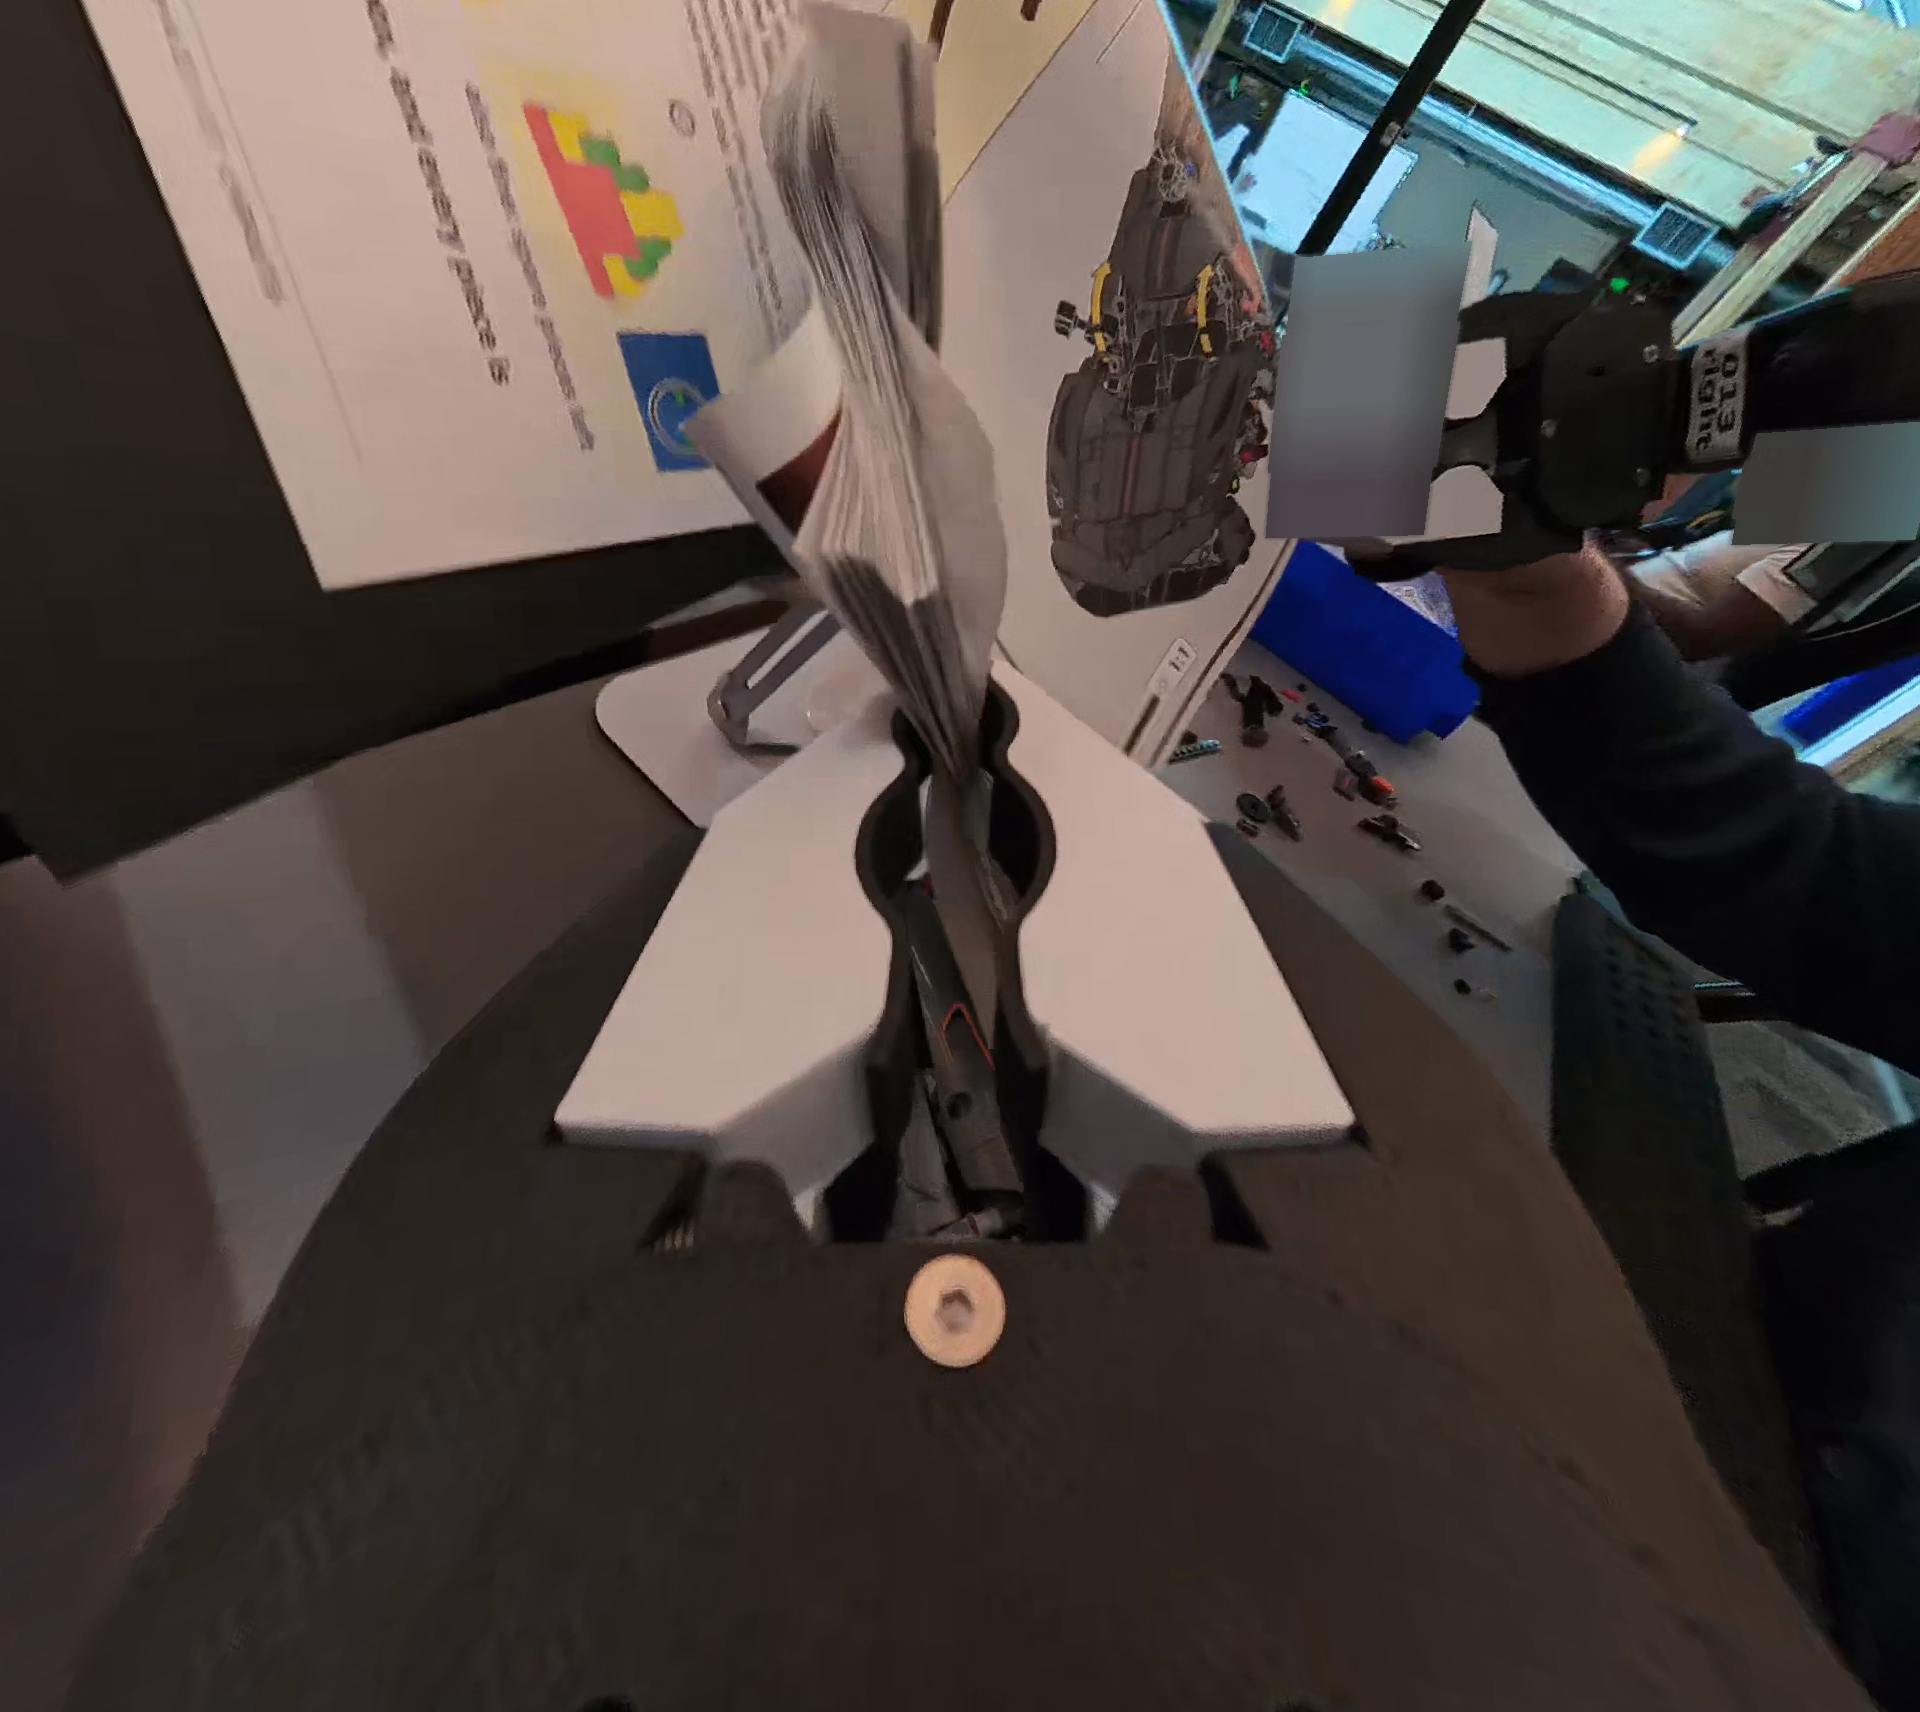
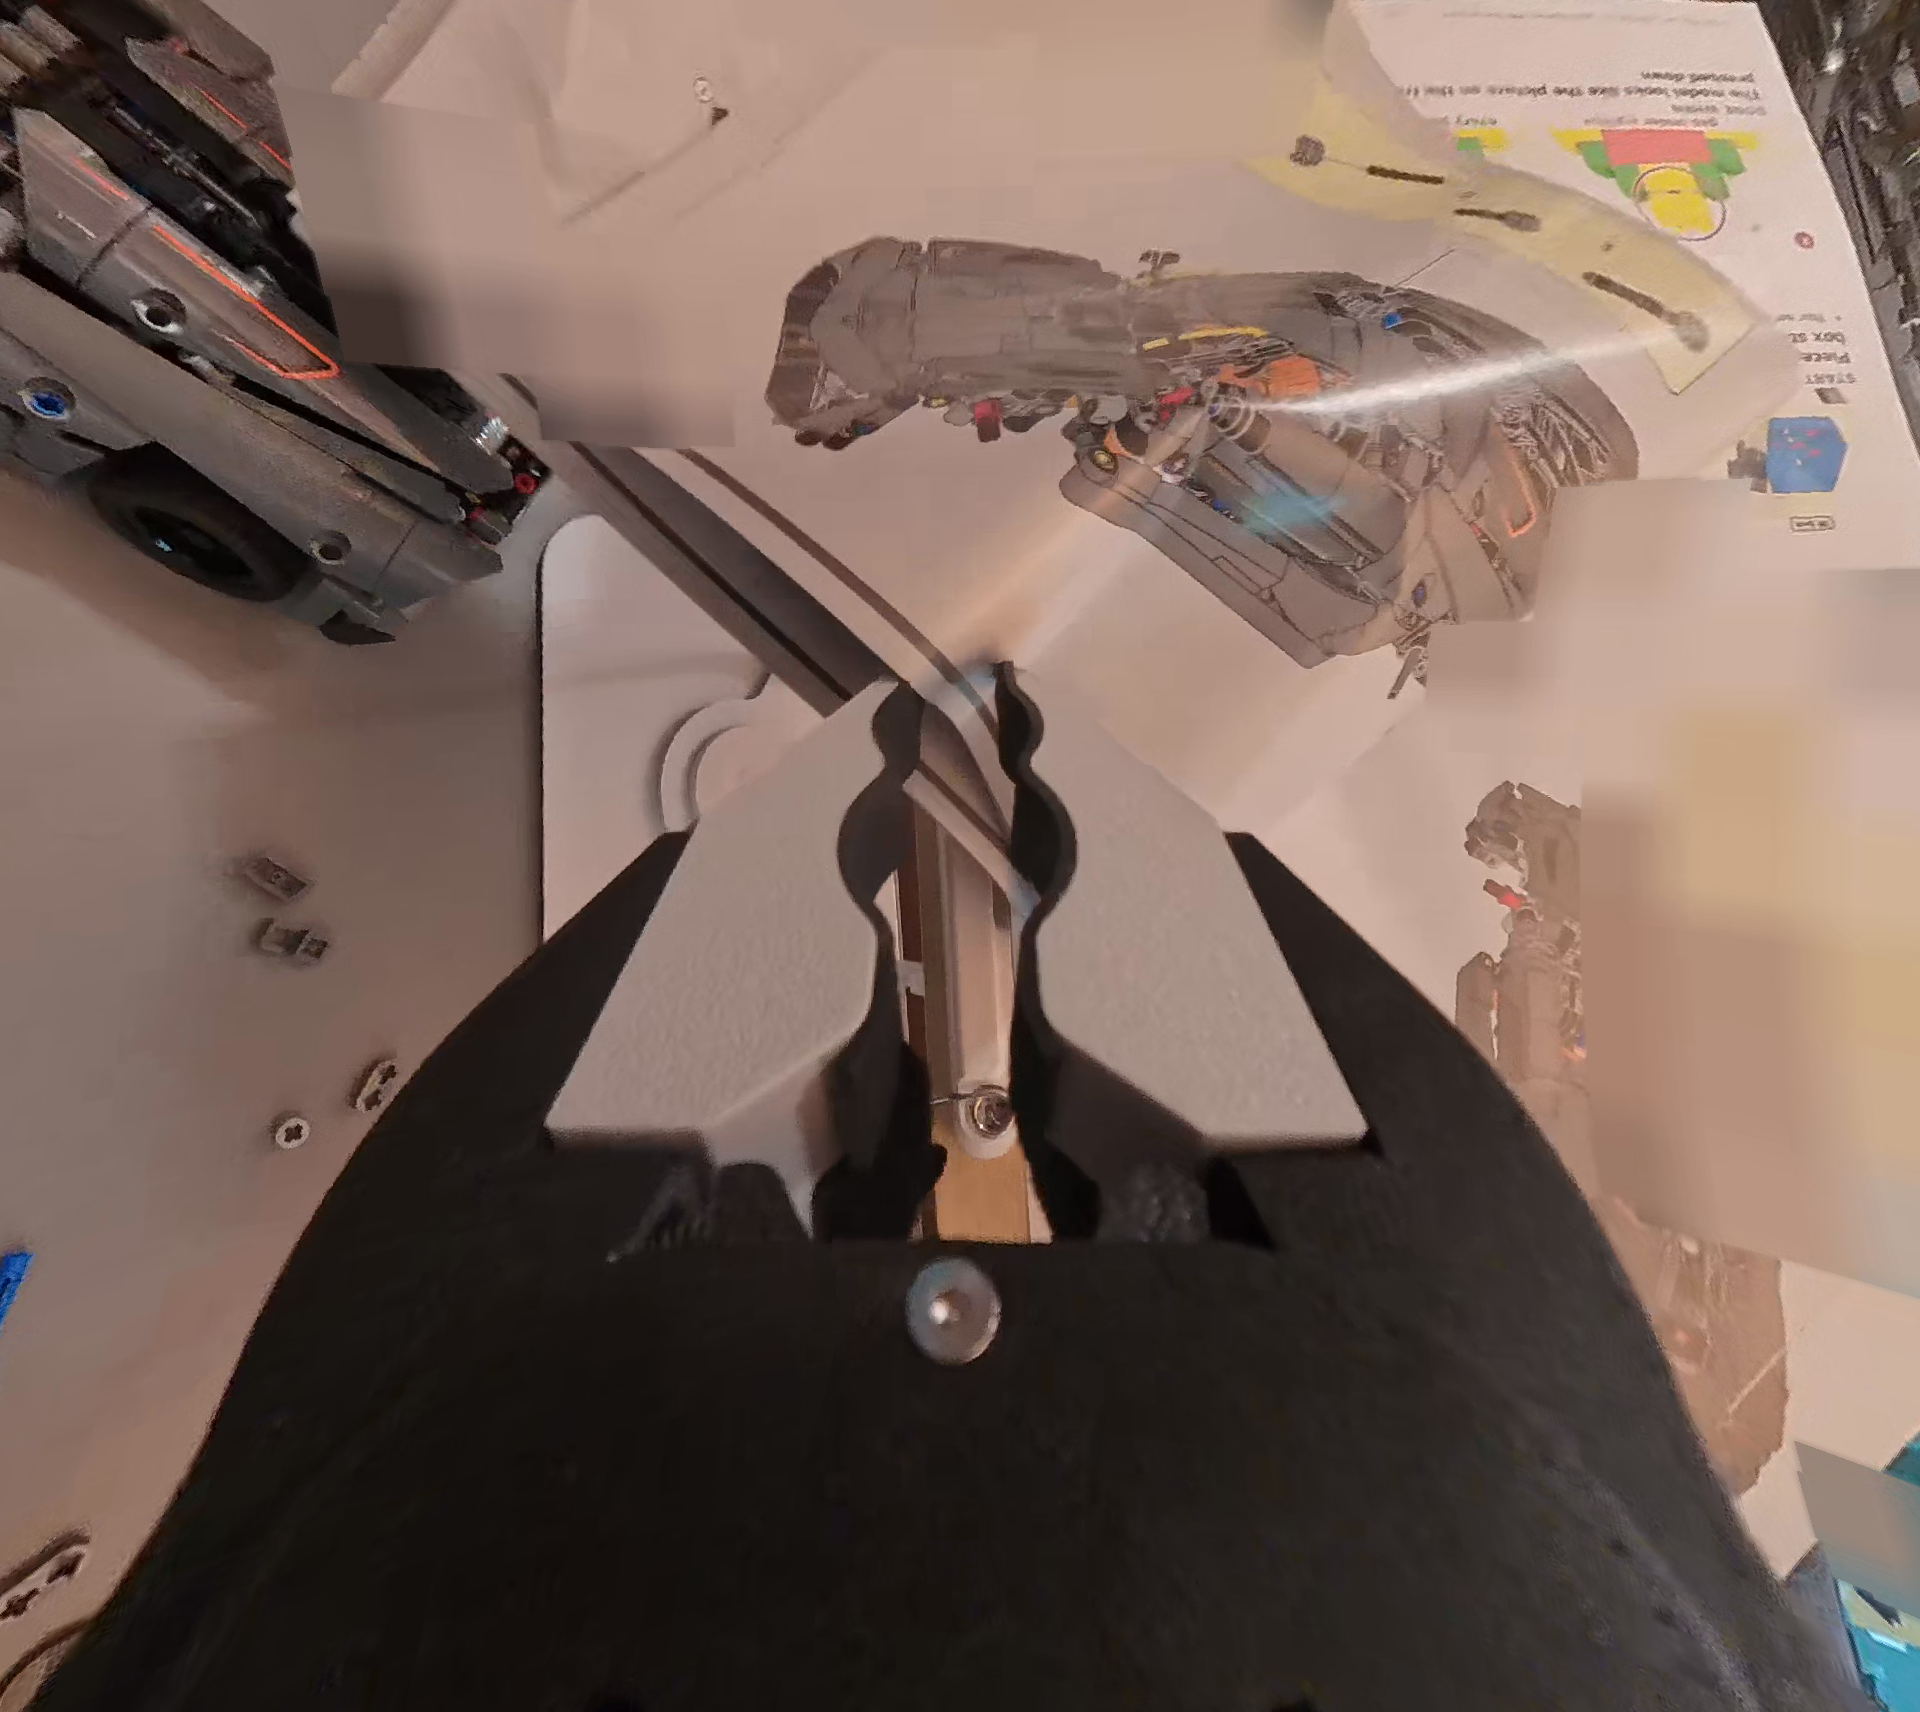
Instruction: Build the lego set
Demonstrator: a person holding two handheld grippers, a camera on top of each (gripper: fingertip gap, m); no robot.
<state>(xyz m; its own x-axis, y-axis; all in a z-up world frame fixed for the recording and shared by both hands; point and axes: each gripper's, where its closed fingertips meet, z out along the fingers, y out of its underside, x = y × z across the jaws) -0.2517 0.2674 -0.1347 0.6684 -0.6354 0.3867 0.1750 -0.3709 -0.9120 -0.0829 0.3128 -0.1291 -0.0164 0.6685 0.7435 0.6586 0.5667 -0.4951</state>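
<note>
Printed lines of writing run across the white instruction sheet (image 1: pixel 312 135) beside its coloured brick diagrams; the open instruction booklet (image 2: pixel 1195 415) carries small printed marks on its pages; the right gripper (image 1: pixel 1475 426) wears a white band bearing printed characters.

From my left wrist view, the flipping booklet pages (image 1: pixel 883 374) smear with motion, so I can't read them. Blurred patches hide where the right gripper (image 1: pixel 1455 415) meets the page. In my right view the grey car model (image 2: pixel 208 374) runs off the left edge.
</note>
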